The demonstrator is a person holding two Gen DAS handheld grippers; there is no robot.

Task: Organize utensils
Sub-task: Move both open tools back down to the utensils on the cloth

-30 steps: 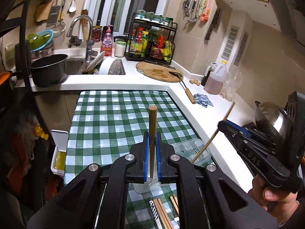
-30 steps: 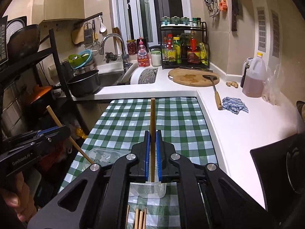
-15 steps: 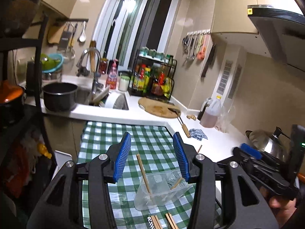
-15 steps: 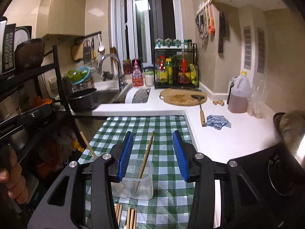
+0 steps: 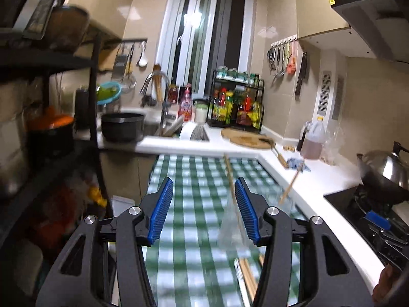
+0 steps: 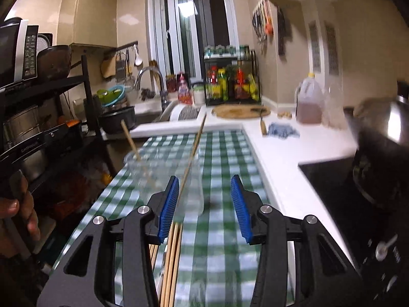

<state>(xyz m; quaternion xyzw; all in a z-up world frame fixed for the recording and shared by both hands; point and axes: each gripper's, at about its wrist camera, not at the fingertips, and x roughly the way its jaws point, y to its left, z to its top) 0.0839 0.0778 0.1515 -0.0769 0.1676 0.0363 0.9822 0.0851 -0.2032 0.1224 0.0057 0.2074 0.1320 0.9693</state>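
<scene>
Both grippers, left (image 5: 202, 209) and right (image 6: 203, 206), have just opened and hold nothing, their chopsticks (image 6: 193, 153) now standing in the cup (image 6: 166, 179); more wait on the table (image 6: 219, 143).

surface cloth (image 6: 219, 153): green and white check
surface beyond the cloth (image 6: 281, 151): plain white
left hand-held gripper (image 5: 204, 209): black body, ribbed blue pads, silver screws
right hand-held gripper (image 6: 207, 208): same black and blue
chopsticks (image 6: 171, 255): pale tan wood
container (image 6: 163, 176): clear, colourless
rag (image 6: 282, 130): blue
jug (image 6: 309, 102): clear, reddish-brown liquid, yellow cap
pot (image 5: 122, 126): black
cutting board (image 6: 240, 111): light brown wood
colander (image 5: 108, 94): turquoise, green inside
walls (image 6: 89, 7): beige tile
</scene>
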